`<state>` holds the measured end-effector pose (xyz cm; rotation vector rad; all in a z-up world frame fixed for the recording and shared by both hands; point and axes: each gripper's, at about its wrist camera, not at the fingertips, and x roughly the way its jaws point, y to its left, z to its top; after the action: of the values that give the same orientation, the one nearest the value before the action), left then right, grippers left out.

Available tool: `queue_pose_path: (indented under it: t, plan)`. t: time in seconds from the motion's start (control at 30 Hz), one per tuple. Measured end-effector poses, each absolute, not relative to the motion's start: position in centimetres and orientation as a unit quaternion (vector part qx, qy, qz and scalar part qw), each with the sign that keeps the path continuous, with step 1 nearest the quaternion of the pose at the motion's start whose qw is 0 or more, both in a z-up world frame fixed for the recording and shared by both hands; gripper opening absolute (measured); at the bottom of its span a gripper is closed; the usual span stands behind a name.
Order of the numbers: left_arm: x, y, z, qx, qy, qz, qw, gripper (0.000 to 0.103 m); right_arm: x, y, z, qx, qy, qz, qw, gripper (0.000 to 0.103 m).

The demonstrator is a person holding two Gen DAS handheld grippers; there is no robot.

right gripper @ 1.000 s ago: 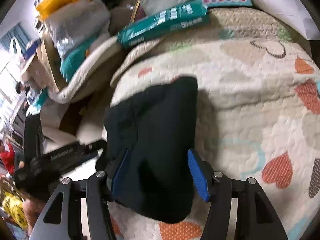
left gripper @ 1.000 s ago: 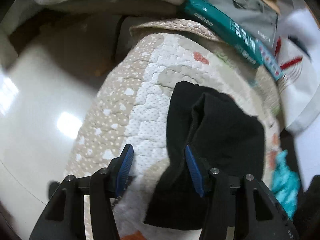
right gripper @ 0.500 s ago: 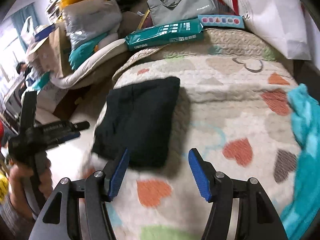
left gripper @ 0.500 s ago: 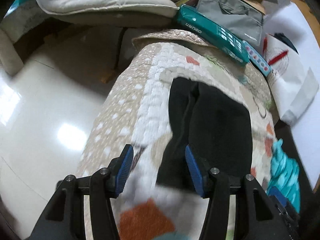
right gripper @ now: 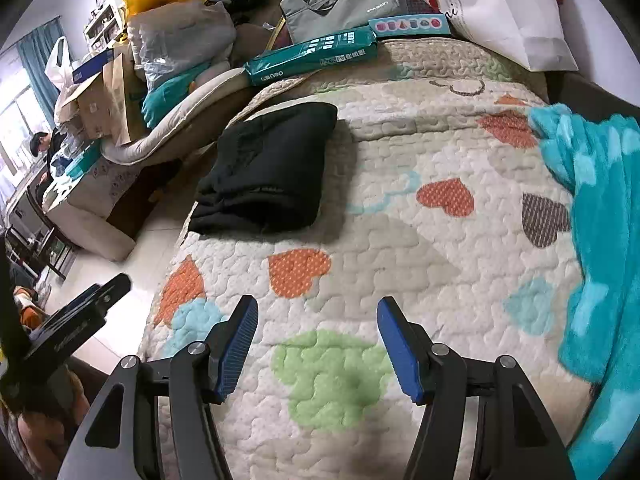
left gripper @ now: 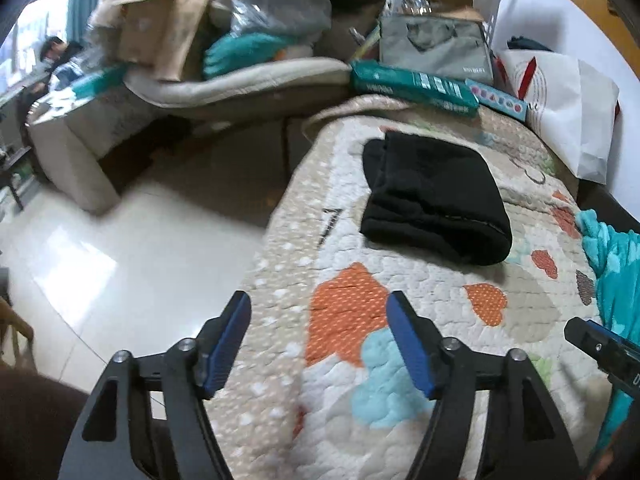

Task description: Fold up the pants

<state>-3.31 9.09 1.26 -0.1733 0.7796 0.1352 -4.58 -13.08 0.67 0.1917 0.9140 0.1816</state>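
The black pants (left gripper: 436, 196) lie folded into a compact bundle on the quilted bed cover (left gripper: 400, 360), near its far left edge. They also show in the right wrist view (right gripper: 268, 168). My left gripper (left gripper: 318, 340) is open and empty, held well back from the pants above the cover's near left edge. My right gripper (right gripper: 316, 344) is open and empty, also well back, over the green patch of the cover (right gripper: 400, 240).
A turquoise blanket (right gripper: 600, 220) lies on the bed's right side. A teal box (right gripper: 312, 60), a grey bag (right gripper: 340, 0) and a white paper bag (right gripper: 500, 12) crowd the far end. The glossy floor (left gripper: 120, 248) and cluttered cushions (left gripper: 240, 80) are to the left.
Both grippers have pulled back from the folded pants toward the near end of the bed. The pants stay where they lay, folded.
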Motion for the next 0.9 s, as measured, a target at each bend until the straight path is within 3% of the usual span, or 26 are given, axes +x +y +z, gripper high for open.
queue_pose_path:
  t: [0.43, 0.9]
  plan:
    - [-5.6, 6.1, 1.9, -0.003, 0.356, 0.046, 0.934, 0.077, -6.8, -10.5, 0.2, 0.054, 0.434, 0.098, 0.894, 0.072]
    - [-4.9, 6.1, 0.8, -0.033, 0.388, 0.038, 0.92, 0.078, -6.2, -10.3, -0.9, 0.046, 0.445, 0.092, 0.89, 0.073]
